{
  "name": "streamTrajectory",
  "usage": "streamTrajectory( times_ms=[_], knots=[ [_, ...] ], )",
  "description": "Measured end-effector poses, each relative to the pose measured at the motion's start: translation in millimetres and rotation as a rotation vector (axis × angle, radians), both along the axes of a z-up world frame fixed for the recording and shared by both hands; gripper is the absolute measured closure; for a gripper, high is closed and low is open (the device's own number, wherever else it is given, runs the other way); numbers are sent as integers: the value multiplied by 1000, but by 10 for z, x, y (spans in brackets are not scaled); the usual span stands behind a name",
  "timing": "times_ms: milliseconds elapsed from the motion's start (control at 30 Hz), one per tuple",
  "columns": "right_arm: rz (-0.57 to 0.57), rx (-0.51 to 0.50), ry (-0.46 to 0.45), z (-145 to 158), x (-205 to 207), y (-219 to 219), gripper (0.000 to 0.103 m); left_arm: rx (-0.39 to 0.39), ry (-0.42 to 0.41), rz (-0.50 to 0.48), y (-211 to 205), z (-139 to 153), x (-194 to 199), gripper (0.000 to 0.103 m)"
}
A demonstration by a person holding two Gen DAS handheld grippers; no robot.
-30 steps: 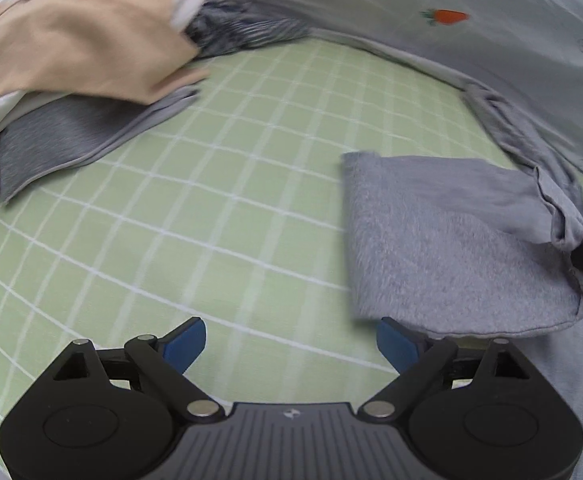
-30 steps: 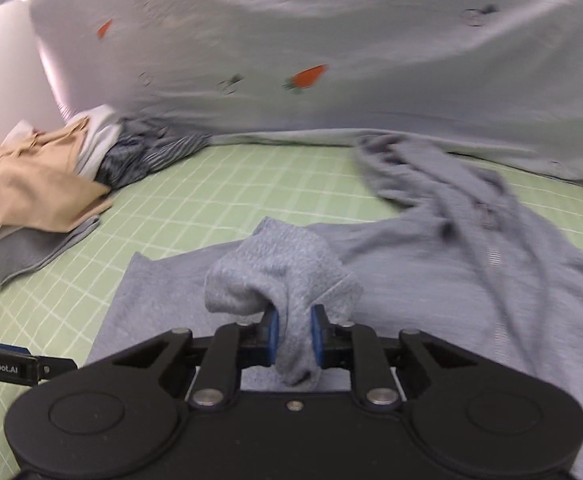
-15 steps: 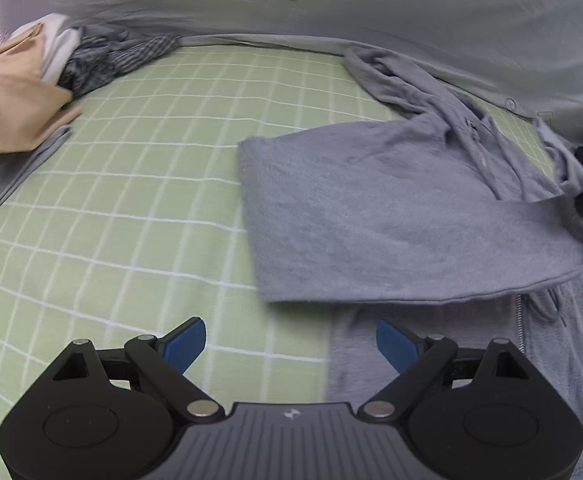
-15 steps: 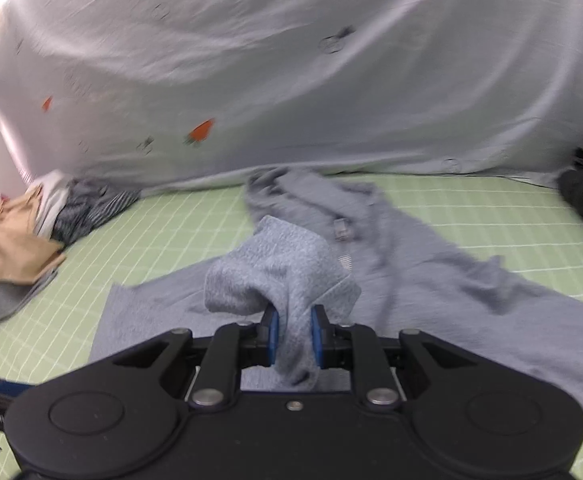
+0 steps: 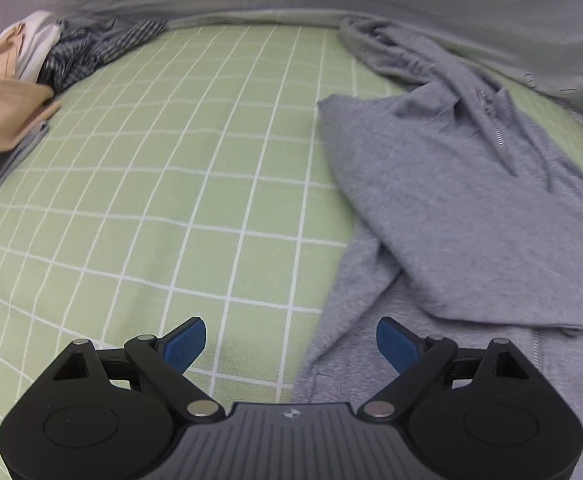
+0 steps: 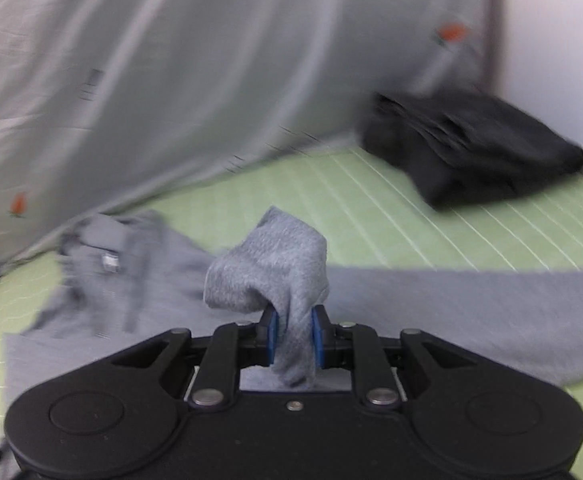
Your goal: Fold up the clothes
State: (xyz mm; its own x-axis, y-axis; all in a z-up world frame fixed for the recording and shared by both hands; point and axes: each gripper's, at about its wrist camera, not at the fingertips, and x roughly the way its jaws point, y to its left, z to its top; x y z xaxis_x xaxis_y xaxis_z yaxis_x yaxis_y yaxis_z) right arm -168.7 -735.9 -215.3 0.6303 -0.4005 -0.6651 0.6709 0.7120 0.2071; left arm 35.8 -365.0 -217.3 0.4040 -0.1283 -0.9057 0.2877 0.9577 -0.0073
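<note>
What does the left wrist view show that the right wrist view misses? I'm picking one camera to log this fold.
Only the left wrist view: the open left gripper holding nothing, the tan and striped clothes pile, and the hoodie's zipper. Only the right wrist view: the right gripper, its jaws opening with a bunch of grey fabric between them, and a folded dark garment. Both: the grey hoodie on the green checked sheet.

- The right tongs have a bunched fold of the grey hoodie between their blue pads, jaws just opening.
- The hoodie sprawls across the green checked bed.
- A dark folded garment lies far right.
</note>
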Motion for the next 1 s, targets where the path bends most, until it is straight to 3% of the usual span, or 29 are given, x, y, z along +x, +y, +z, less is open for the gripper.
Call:
streamTrajectory(
  times_ms=[100,167,567,833,1000],
  knots=[
    [-21,19,37,-121,-51,-90,76,16,9,23,-1,-24,-3,11],
    [-27,9,46,-141,-74,-123,58,26,15,14,-27,-48,-23,11],
    [-81,85,46,-325,-94,-307,11,92,-33,-55,-221,-51,57,10],
    [-87,76,94,-425,-110,-336,0,77,-76,-101,-378,-100,197,7],
    [-24,-4,220,-452,56,-277,1,72,-121,-124,-434,-107,240,6]
  ],
)
